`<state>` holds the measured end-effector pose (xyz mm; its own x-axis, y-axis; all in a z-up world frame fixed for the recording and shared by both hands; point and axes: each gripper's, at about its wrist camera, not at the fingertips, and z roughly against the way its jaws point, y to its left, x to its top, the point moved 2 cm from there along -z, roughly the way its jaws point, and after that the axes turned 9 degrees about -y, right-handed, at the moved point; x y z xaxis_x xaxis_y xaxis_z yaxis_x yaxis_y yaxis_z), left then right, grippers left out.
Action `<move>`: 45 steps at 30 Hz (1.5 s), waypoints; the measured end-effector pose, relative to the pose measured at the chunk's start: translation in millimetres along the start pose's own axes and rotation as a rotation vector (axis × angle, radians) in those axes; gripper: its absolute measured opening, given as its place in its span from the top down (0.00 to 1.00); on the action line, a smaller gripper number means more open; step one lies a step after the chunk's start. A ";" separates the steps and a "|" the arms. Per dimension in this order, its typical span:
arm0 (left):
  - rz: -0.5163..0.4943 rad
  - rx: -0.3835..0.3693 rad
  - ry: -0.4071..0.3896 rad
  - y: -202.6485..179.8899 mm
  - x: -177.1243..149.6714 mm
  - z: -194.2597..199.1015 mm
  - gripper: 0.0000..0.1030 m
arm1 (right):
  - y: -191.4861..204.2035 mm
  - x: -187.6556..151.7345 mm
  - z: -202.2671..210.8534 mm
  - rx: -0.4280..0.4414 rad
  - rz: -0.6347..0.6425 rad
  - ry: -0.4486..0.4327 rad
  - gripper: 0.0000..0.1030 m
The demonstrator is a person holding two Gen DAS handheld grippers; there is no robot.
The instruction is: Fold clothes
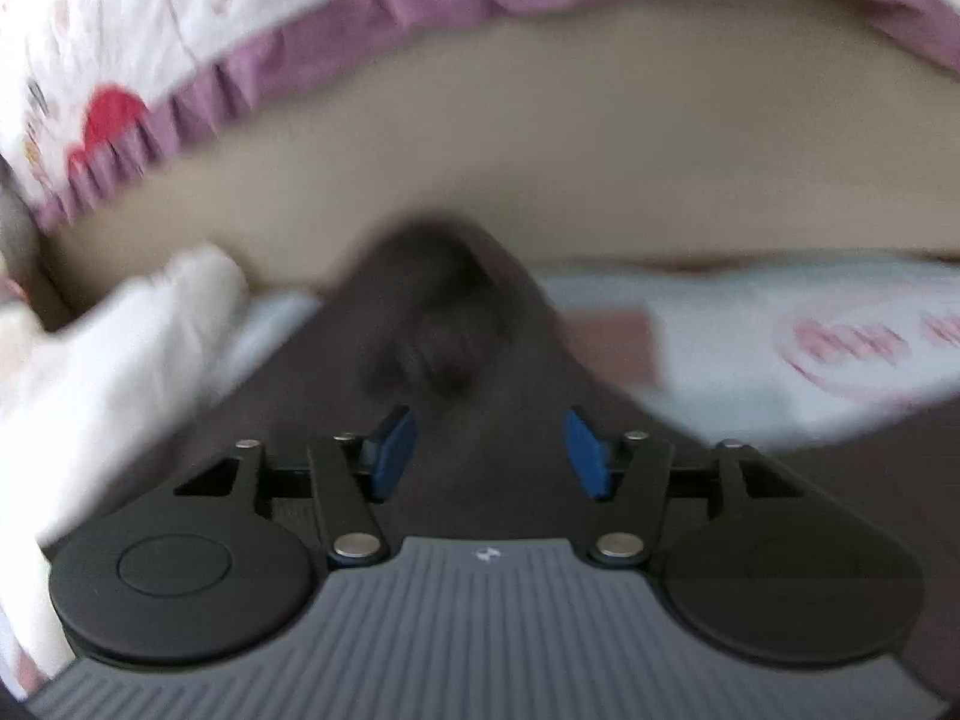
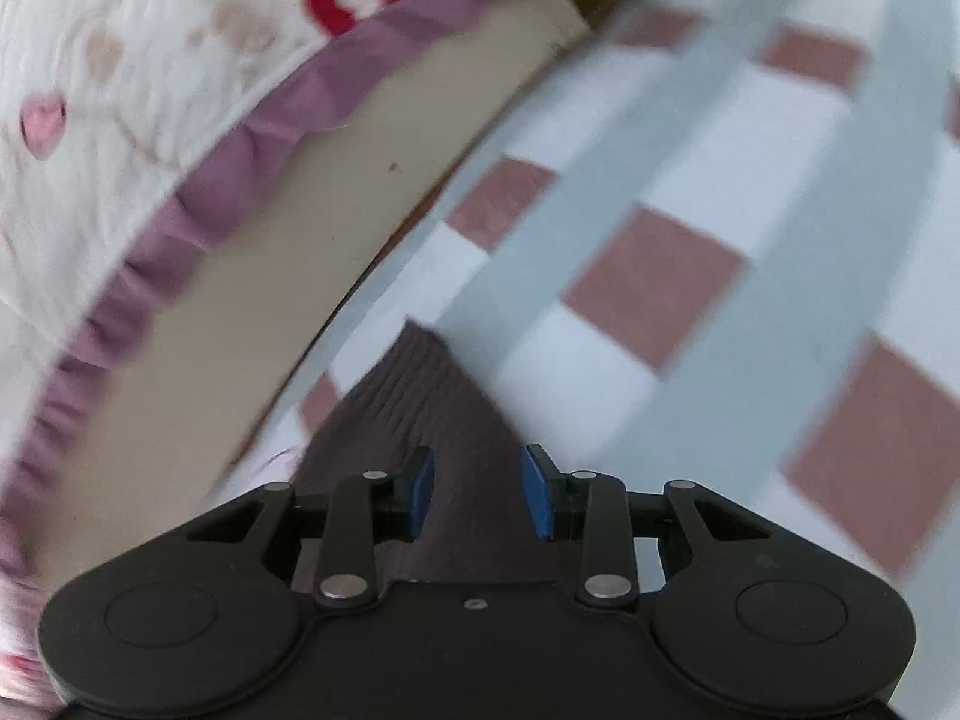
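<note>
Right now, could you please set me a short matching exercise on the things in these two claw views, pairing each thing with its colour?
Things:
1. Garment lying between the claw pads
2. Frill along the pillow edge
3. Claw pads
4. Squares on the checked bedsheet

Colours:
A. Blue
B. Dusty pink
C. Dark brown
D. Purple

Pairs: 1-C, 2-D, 3-A, 4-B

Both the left claw and the right claw are open, with the garment under the gap.
</note>
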<state>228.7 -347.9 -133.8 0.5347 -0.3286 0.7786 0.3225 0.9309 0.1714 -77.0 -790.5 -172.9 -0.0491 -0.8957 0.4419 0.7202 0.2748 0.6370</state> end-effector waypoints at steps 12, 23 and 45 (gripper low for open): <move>0.017 -0.233 0.139 -54.8 -80.4 91.6 0.48 | -61.6 -61.7 85.7 -0.254 0.027 0.013 0.59; -0.033 -0.200 0.133 -44.4 -66.4 118.4 0.46 | -2.8 -93.6 112.2 -0.373 0.410 -0.255 0.89; -0.500 -0.272 0.238 31.6 66.5 157.9 0.45 | 47.0 -122.1 123.7 0.054 0.536 -0.223 0.62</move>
<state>151.0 -315.1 18.7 0.4163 -0.7707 0.4825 0.7503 0.5909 0.2964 -122.8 -625.0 -118.8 0.1637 -0.5333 0.8299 0.6488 0.6919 0.3166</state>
